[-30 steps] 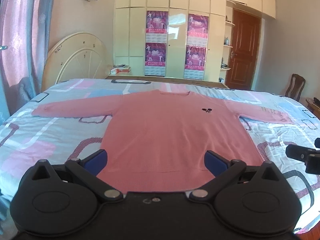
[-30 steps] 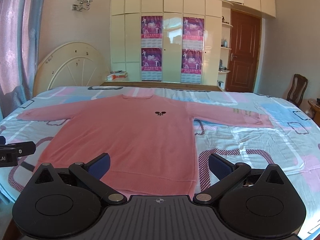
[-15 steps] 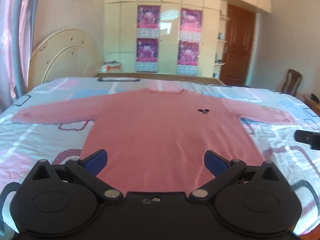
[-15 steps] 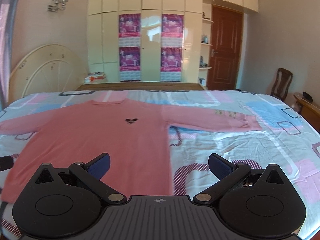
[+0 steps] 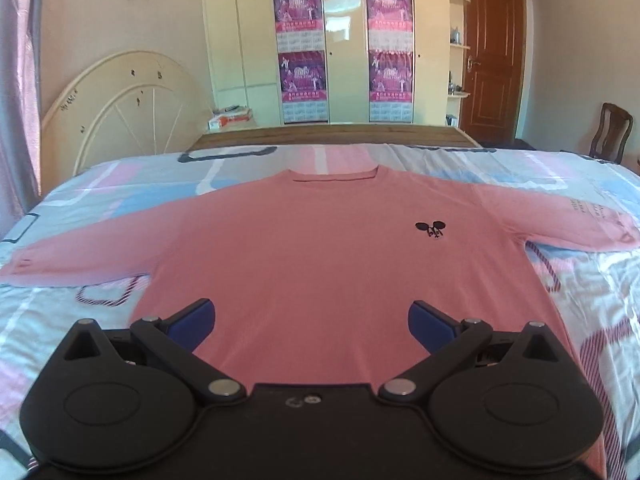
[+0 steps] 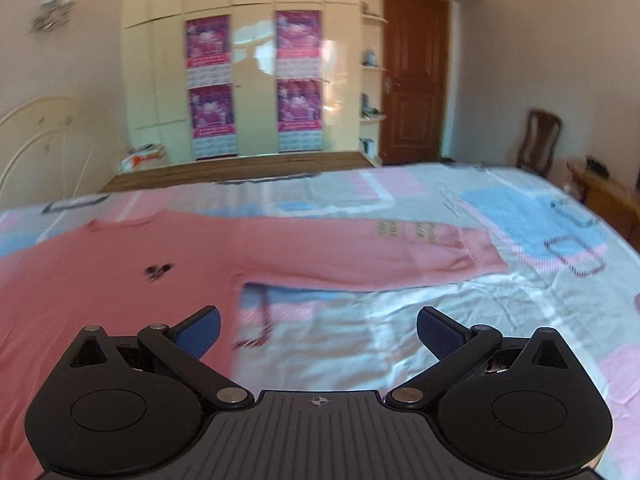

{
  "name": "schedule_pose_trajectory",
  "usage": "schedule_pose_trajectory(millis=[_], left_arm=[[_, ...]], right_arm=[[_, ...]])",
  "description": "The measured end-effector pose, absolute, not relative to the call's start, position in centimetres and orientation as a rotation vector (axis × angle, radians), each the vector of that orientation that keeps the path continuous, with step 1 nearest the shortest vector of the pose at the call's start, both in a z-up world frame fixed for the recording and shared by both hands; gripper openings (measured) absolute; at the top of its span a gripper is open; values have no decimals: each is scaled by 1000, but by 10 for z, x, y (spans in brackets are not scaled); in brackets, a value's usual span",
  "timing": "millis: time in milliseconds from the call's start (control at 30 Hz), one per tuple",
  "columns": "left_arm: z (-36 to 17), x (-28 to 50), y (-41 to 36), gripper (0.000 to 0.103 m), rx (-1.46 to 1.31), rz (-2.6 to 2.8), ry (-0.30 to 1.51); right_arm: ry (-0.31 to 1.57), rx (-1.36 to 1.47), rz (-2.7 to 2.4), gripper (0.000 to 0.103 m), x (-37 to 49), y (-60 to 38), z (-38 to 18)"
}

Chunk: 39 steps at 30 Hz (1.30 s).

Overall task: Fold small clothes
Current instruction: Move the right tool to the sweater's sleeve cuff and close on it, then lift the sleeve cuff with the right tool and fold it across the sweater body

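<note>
A pink long-sleeved sweater lies flat on the bed, face up, both sleeves spread out, with a small black emblem on the chest. My left gripper is open and empty above the sweater's lower body. My right gripper is open and empty, over the bedsheet beside the sweater's right edge, below its right sleeve. The right wrist view is blurred.
The bed has a sheet patterned in blue, pink and white. A cream headboard leans at the back left. A wardrobe with posters, a brown door and a chair stand behind.
Both grippers have moved closer over the bed. The right gripper has swung right, so the sweater now sits at its left. The left gripper now faces the sweater's middle.
</note>
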<state>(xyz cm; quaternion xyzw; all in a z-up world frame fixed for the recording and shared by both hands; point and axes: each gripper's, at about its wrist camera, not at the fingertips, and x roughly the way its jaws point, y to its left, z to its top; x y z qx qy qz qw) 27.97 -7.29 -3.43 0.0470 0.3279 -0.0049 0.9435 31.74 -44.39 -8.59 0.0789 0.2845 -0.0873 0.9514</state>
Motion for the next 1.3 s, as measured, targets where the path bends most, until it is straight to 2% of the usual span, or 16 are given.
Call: schedule_pose_trajectory(millis=[167, 200, 233, 267, 433, 500, 600, 967, 1067, 1133, 1167, 1300], left_arm=[[-41, 319, -105, 103, 139, -25, 682], [-42, 326, -111, 103, 142, -27, 689], [-44, 333, -117, 103, 145, -31, 696], [-46, 339, -122, 103, 148, -35, 702], [-55, 361, -144, 103, 169, -38, 731], [-59, 367, -151, 103, 190, -40, 746], [-66, 374, -157, 103, 212, -39, 771], [-72, 397, -159, 103, 213, -24, 797], [-72, 398, -159, 103, 214, -26, 799], [-71, 399, -157, 103, 212, -27, 793], [-70, 400, -155, 103, 210, -26, 791], [-70, 406, -140, 103, 188, -8, 789]], right_arm=[[573, 255, -277, 102, 357, -514, -109], [571, 277, -297, 84, 364, -529, -114], [575, 300, -312, 73, 372, -543, -120], [588, 320, -335, 67, 379, -557, -125], [595, 415, -416, 66, 406, -615, -152], [602, 465, -437, 48, 415, -633, -164], [601, 565, -463, 44, 423, -658, -180], [516, 822, -440, 43, 419, -701, -199], [481, 892, -407, 21, 412, -705, -198], [477, 905, -412, 18, 407, -707, -197], [492, 889, -421, 11, 407, -708, -197], [550, 696, -460, 9, 414, -695, -181]])
